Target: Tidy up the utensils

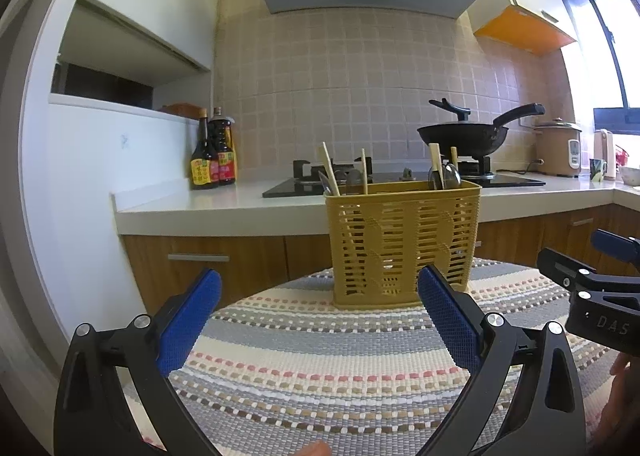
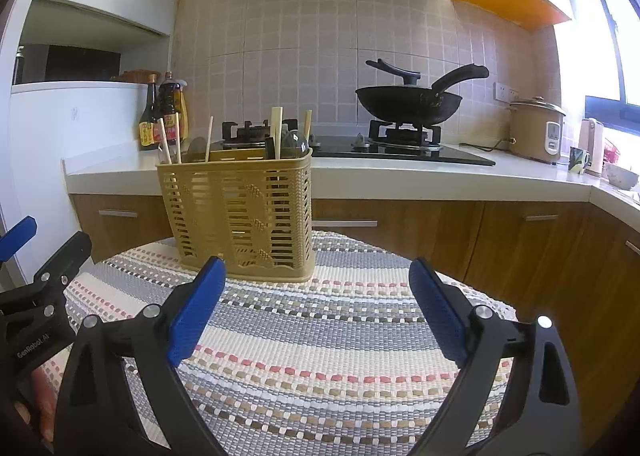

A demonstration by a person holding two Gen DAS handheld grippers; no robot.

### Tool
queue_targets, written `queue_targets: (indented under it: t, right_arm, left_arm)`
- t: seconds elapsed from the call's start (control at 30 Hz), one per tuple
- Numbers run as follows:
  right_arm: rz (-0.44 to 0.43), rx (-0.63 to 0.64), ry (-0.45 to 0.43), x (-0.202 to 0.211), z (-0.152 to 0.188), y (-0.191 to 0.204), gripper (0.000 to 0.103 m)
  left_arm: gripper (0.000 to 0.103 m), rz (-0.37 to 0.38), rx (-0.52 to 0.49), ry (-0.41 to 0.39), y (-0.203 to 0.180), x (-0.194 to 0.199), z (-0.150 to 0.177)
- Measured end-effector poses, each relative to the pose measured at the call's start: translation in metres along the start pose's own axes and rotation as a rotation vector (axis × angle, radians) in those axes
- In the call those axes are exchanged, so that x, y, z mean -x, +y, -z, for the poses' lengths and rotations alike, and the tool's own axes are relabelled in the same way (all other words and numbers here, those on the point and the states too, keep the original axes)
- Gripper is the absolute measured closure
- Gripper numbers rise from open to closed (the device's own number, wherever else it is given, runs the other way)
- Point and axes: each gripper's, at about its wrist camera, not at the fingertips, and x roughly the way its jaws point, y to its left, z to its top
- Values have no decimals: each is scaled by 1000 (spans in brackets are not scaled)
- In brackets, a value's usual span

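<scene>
1. the left gripper (image 1: 320, 304) hovers spread wide and holds nothing; the right gripper (image 2: 316, 296) does likewise.
2. the yellow utensil basket (image 2: 240, 211) stands upright on the striped mat (image 2: 320, 356), holding chopsticks (image 2: 276, 131) and spoons (image 1: 450, 175).
3. readable writing: "das" on the right gripper's body, "genrobot.ai" on the left's.

Bare striped mat (image 2: 320, 336) before both tools, utensil basket (image 2: 244, 211) blocking beyond

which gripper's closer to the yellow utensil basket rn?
Left, slightly. The left gripper faces the basket head-on, one finger overlapping its base; the right gripper sits off to the basket's right.
</scene>
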Motion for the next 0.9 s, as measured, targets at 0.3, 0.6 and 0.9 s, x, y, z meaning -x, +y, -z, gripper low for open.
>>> queue_targets:
  t: [0.3, 0.6, 0.9]
  right_arm:
    - [0, 1, 6, -2, 0, 0, 13]
    - [-2, -3, 11, -2, 1, 1, 9]
    - [-3, -2, 13, -2, 0, 1, 8]
  left_arm:
    - [8, -17, 17, 26, 5, -7, 0]
    - [8, -17, 30, 53, 9, -11, 1]
    - [8, -18, 13, 48, 5, -9, 1]
